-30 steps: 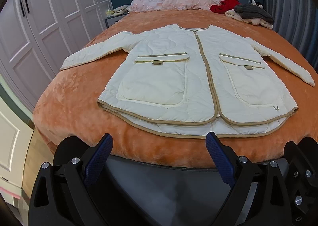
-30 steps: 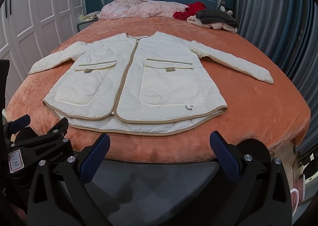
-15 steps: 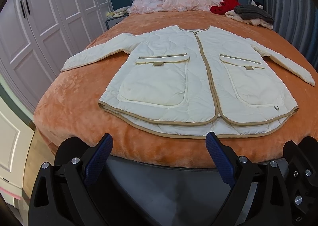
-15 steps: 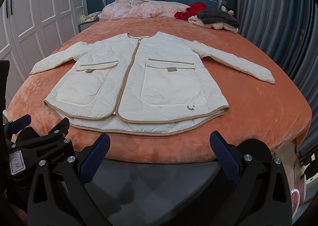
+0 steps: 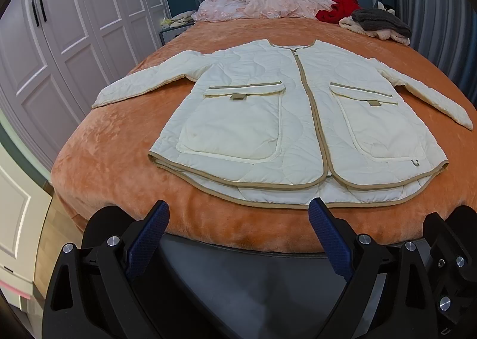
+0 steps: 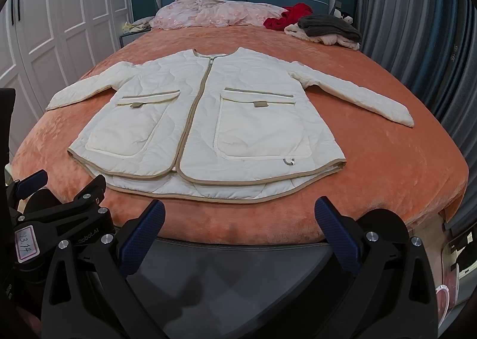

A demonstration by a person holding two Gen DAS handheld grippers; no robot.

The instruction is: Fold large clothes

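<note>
Jacket (image 5: 298, 118): cream quilted, zipped shut, lying flat and face-up on the bed (image 5: 119, 160), hem toward the cameras, collar at 12 o'clock. Nothing folded yet.
Sleeves: both spread outward; left sleeve (image 5: 143, 85) reaches toward 10 o'clock in the left view, right sleeve (image 6: 363, 97) toward 2 o'clock in the right view.
Left gripper (image 5: 238, 219): fingers spread wide, holding nothing, hanging off the foot of the bed, short of the hem.
Right gripper (image 6: 238, 217): same, fingers apart, empty, short of the hem.
Hem (image 6: 202, 187): back panel hangs longer than the front, so two layers show at 6 o'clock.
Risk, layers: a pinch at the hem likely catches only one layer; the other would lag and bunch.
Risk, padding: quilted fill looks springy; folds may bounce open if not pressed.
Risk, bedcover: plush orange cover probably grips fabric; dragging could wrinkle both.
Risk, sleeves: uneven grabs would skew the fold off the zip line.
Clutter: pile of clothes (image 6: 325, 29) at 1 o'clock near the headboard, well apart from the jacket.
</note>
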